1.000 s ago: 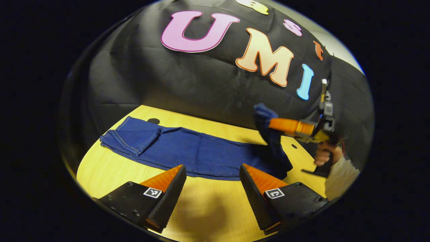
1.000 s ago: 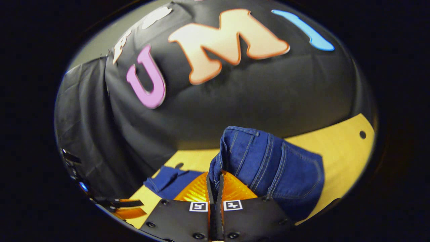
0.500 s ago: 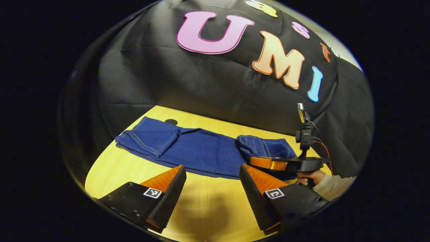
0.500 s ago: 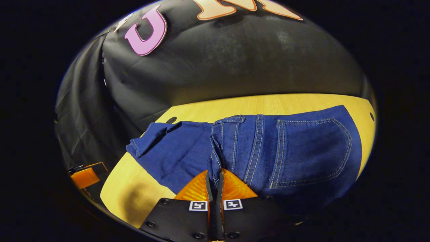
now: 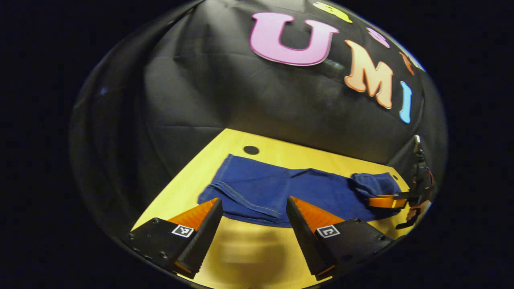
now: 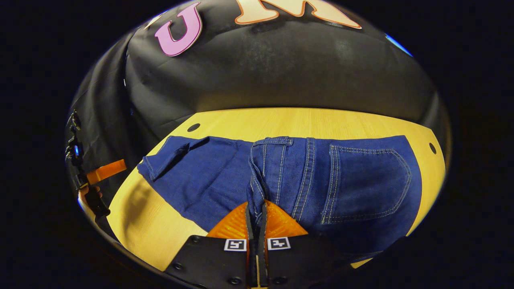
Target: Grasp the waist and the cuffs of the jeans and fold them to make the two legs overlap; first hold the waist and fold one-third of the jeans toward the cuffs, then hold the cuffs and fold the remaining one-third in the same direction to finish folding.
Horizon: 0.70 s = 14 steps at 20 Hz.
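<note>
Dark blue jeans (image 5: 281,190) lie lengthwise on the yellow table (image 5: 241,249). The waist part with its back pocket (image 6: 365,180) is folded over onto the legs. My right gripper (image 6: 257,205) is shut on the waistband edge, low over the cloth. In the left gripper view that right gripper (image 5: 385,200) sits at the far right end of the jeans. My left gripper (image 5: 253,200) is open and holds nothing, just in front of the cuffs (image 5: 225,192). The cuffs (image 6: 160,160) lie flat at the left, one corner turned over.
The table (image 6: 305,120) has small round holes (image 5: 251,150) (image 6: 193,127) (image 6: 432,148) near its back edge. Black cloth walls stand close behind and to the sides. A hand (image 6: 90,196) holds the left gripper (image 6: 106,170) past the table's left edge.
The right gripper has brought the lifted waist down onto the legs and keeps hold of it. My left gripper, still open, has swung toward the cuff end.
</note>
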Each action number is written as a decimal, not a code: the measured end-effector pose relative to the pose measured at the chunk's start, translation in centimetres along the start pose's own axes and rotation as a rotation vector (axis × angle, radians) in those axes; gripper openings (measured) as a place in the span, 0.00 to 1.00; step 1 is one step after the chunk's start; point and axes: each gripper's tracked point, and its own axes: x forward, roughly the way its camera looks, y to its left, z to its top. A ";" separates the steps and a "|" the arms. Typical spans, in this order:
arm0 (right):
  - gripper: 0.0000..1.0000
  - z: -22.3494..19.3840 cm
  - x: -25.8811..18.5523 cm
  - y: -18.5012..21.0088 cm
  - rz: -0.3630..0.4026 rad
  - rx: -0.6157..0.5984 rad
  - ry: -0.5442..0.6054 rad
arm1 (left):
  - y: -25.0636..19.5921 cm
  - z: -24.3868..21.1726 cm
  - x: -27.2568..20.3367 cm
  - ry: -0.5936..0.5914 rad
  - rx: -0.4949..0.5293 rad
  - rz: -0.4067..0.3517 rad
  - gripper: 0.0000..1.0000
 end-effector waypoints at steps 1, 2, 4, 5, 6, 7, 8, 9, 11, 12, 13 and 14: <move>0.11 0.1 0.0 0.1 0.002 -0.005 -0.008 | 1.1 -0.3 0.6 0.011 -0.002 0.015 0.95; 0.12 0.1 -0.1 0.2 0.002 -0.011 -0.014 | 2.0 -0.7 1.1 0.023 0.000 0.021 0.95; 0.28 -0.1 -0.6 2.1 0.064 0.023 -0.015 | 3.1 -1.8 2.3 0.053 0.007 0.024 0.95; 0.46 0.0 -1.0 2.7 0.075 0.034 -0.019 | 3.2 -2.2 2.7 0.065 0.007 0.018 0.95; 0.64 -0.1 -1.2 2.6 0.066 0.030 -0.018 | 3.3 -2.5 3.0 0.076 0.006 0.013 0.95; 0.83 -0.2 -1.6 2.6 0.059 0.030 -0.011 | 3.3 -3.0 3.3 0.087 0.009 0.008 0.95; 0.85 -0.2 -2.1 2.9 0.055 0.032 -0.008 | 3.3 -3.1 3.5 0.096 0.012 0.007 0.95; 0.96 0.1 -3.2 2.9 0.046 0.027 -0.013 | 3.4 -3.4 3.8 0.100 0.014 0.008 0.95; 0.94 0.8 -5.3 2.6 0.027 0.020 -0.034 | 3.5 -4.0 4.3 0.124 0.023 0.012 0.95; 0.94 1.4 -6.5 2.3 0.019 0.024 -0.045 | 3.7 -4.3 4.4 0.136 0.029 0.017 0.95; 0.98 1.9 -7.8 1.8 0.004 0.031 -0.056 | 4.0 -4.5 4.5 0.143 0.036 0.027 0.95; 0.98 2.2 -9.0 1.1 -0.017 0.040 -0.063 | 4.0 -4.3 4.6 0.143 0.045 0.029 0.95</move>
